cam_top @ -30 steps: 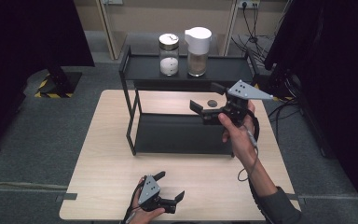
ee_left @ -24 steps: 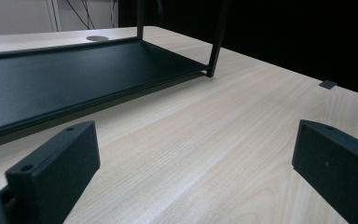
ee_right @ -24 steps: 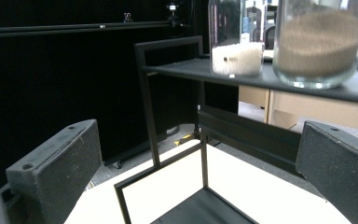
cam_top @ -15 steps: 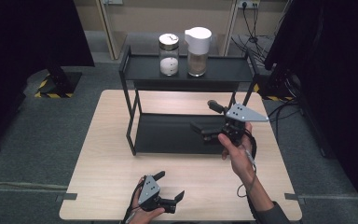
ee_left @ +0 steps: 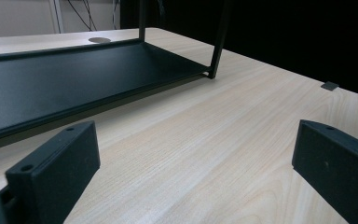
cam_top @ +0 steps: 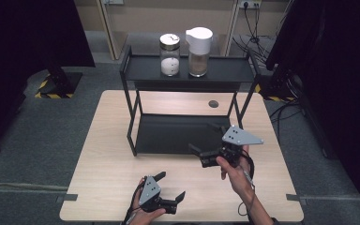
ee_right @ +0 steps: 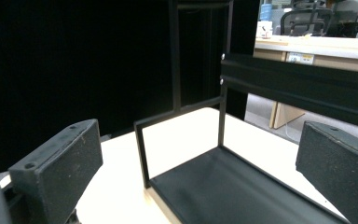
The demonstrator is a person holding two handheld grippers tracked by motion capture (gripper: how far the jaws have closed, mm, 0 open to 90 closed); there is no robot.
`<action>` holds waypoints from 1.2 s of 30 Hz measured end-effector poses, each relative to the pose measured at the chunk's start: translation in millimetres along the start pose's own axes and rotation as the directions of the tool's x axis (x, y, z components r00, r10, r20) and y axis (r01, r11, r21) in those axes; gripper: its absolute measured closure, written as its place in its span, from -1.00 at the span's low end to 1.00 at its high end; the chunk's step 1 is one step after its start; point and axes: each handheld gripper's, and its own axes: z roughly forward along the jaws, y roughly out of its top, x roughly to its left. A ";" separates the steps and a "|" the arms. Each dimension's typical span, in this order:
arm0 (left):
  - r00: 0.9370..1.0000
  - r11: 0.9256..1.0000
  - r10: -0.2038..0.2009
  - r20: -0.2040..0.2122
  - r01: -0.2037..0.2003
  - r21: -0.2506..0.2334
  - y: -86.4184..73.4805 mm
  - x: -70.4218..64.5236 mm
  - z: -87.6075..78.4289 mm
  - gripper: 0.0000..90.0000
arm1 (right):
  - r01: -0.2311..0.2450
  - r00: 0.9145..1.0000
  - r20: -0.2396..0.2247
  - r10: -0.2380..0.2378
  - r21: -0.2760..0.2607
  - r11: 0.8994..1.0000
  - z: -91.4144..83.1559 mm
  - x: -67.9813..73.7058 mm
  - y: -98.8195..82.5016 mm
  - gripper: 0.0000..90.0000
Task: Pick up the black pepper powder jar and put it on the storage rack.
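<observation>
A black two-tier metal rack (cam_top: pixel 187 133) stands on the pale wooden table (cam_top: pixel 108 154). Its top shelf carries a glass jar (cam_top: pixel 169 55) with white contents and a white-lidded jar (cam_top: pixel 199 45) with brownish contents. My right gripper (cam_top: pixel 205 138) hovers open over the front right of the rack's lower shelf (ee_right: pixel 242 191), jaws pointing left with nothing between them. Low at the table's front edge my left gripper (cam_top: pixel 171 185) rests open and empty, facing the lower shelf (ee_left: pixel 51 88).
A round grey cable port (cam_top: pixel 213 103) sits in the tabletop behind the rack. Dark curtains and stands border both sides of the table. Cables (cam_top: pixel 290 108) trail on the floor at the right.
My right gripper has come back toward the person and down, from beside the rack's right rear post to the front of the lower shelf. The left gripper has stayed put.
</observation>
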 end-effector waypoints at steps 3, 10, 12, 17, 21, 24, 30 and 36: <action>1.000 1.000 -0.001 -0.001 0.001 -0.001 0.0 0.0 0.0 -1.00 | -0.004 1.000 -0.005 0.004 0.006 1.000 -2.5 1.9 -7.7 -0.98; 1.000 1.000 -0.001 0.000 0.001 0.001 0.0 0.1 0.3 -1.00 | -0.013 0.999 -0.028 0.014 0.035 0.999 -6.7 2.2 -28.1 -0.98; 1.000 1.000 -0.002 -0.001 0.002 0.002 0.0 0.3 0.3 -1.00 | -0.022 0.999 -0.031 0.023 0.042 0.999 -6.8 1.6 -34.1 -0.98; 1.000 1.000 -0.004 0.000 0.004 0.001 0.0 0.8 0.2 -1.00 | -0.039 0.999 -0.029 0.040 0.039 0.998 -9.9 1.5 -50.3 -0.97; 1.000 1.000 -0.002 0.001 0.002 0.000 0.1 0.4 0.1 -1.00 | -0.048 0.999 -0.022 0.048 0.036 0.998 -13.9 2.9 -61.5 -0.97; 1.000 1.000 -0.003 0.000 0.003 -0.001 0.1 0.7 0.0 -1.00 | -0.038 0.999 -0.015 0.038 0.032 0.999 -15.7 6.4 -66.6 -0.97; 1.000 1.000 -0.004 0.000 0.004 -0.002 0.1 1.0 -0.1 -1.00 | -0.040 0.999 -0.028 0.041 0.038 0.998 -16.4 8.7 -77.2 -0.97; 1.000 1.000 -0.003 -0.002 0.003 -0.002 0.2 1.0 0.4 -1.00 | -0.054 0.998 -0.042 0.056 0.059 0.997 -13.9 7.4 -89.0 -0.97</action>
